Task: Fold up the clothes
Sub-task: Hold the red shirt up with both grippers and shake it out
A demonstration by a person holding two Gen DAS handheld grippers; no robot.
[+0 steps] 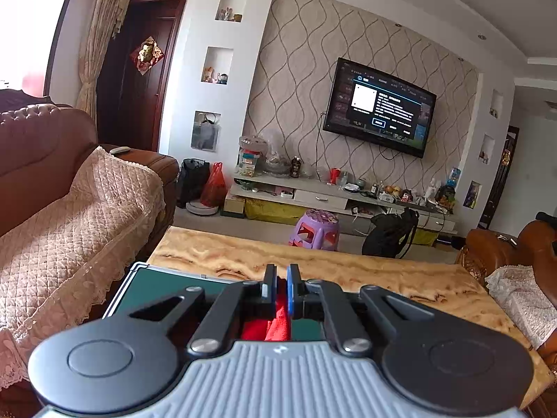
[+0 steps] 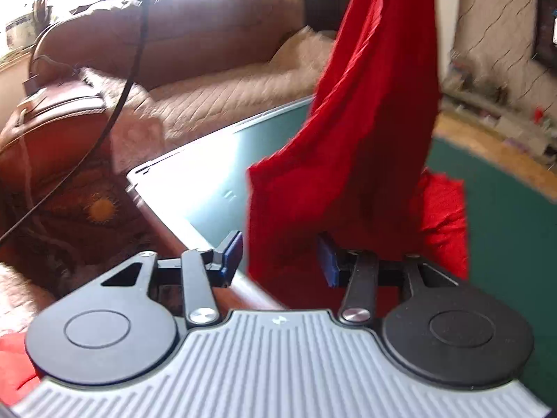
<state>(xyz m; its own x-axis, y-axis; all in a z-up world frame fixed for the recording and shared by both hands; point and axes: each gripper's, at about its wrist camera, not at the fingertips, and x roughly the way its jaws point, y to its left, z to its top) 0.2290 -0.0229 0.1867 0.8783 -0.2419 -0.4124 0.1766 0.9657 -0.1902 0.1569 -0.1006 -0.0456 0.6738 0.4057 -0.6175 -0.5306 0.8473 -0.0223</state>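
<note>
Red cloth: red garment (image 2: 365, 132) hangs as a long drape from above, its lower part bunched on the green mat (image 2: 504, 209) just ahead of the right gripper (image 2: 282, 256).
Long axis: runs top to bottom in the right wrist view, leaning from upper right down toward the tool — the free lower edge hangs lowest, directly before the jaws.
Right tool state: jaws apart, blue pads (image 2: 232, 250) on either side of the hanging edge; cloth sits in the gap but I judge the pads are not pressing on it.
Left tool state: left gripper (image 1: 282, 285) has its jaws brought together, a pinch of the same red fabric (image 1: 276, 324) clamped between them, held up over the mat.
Nearer hand: left already has its corner; the right is the one lined up on the loose edge.
Coming move, as a judgement: right jaws need to close on the edge straight ahead — the fabric hangs slightly toward the right-hand pad, so a small shift that way would centre it.
Writing: television (image 1: 379, 108) shows an on-screen dialog, text too small to read; small logo on each tool's grey body, not legible. No labels seen on the garment.
</note>
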